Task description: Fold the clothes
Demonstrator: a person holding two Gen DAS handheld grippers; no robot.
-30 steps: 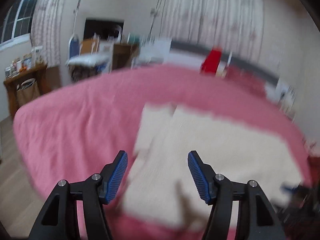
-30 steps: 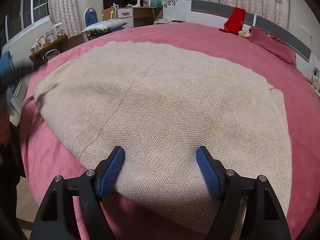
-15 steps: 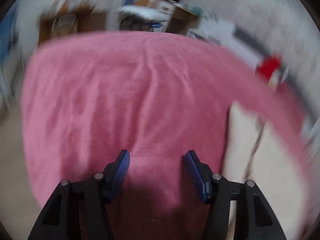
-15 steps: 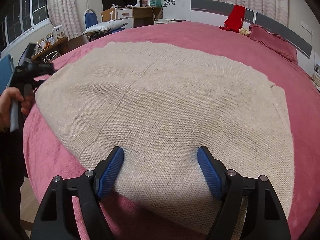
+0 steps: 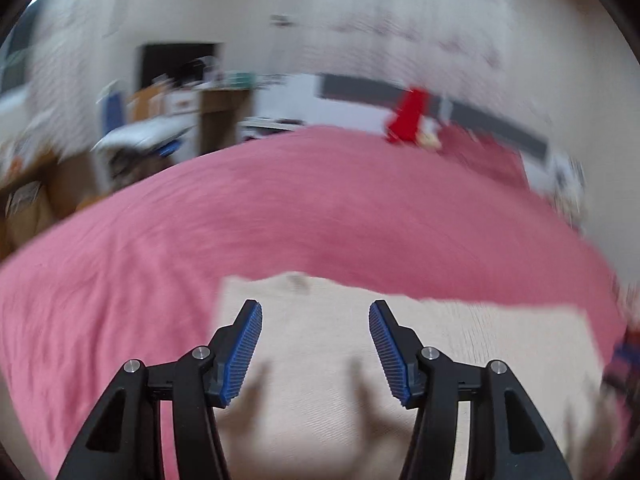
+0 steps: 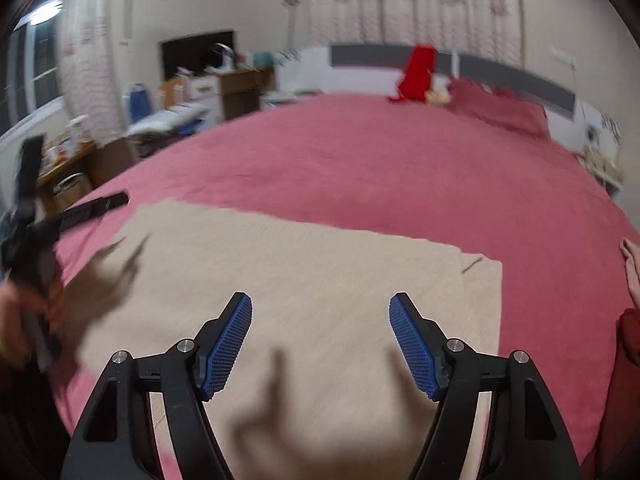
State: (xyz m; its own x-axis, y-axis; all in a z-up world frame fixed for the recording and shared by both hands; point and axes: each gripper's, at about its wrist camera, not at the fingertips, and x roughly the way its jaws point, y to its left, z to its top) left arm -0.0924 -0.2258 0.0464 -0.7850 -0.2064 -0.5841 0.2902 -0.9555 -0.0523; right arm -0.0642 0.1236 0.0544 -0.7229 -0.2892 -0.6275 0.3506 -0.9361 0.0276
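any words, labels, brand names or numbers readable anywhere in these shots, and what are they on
None can be read.
The beige knitted garment shows no tag or print.
The pink bedspread is plain.
The red cloth by the headboard shows no lettering.
The boxes and small items on the desk and the side table may carry labels, but they are too small and motion-blurred to read.
Neither the left gripper nor the right gripper shows a marking.

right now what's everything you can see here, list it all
sweater: one, beige, flat on near part of bed
bedspread: one, pink, covers bed
pillow: one, dark pink, at headboard
red cloth: one, red, over headboard
headboard: one, white with grey band, far end
desk: one, wooden, far left
curtains: pale patterned, back wall
left tongs: open, blue pads, over sweater's left part
right tongs: open, blue pads, over sweater
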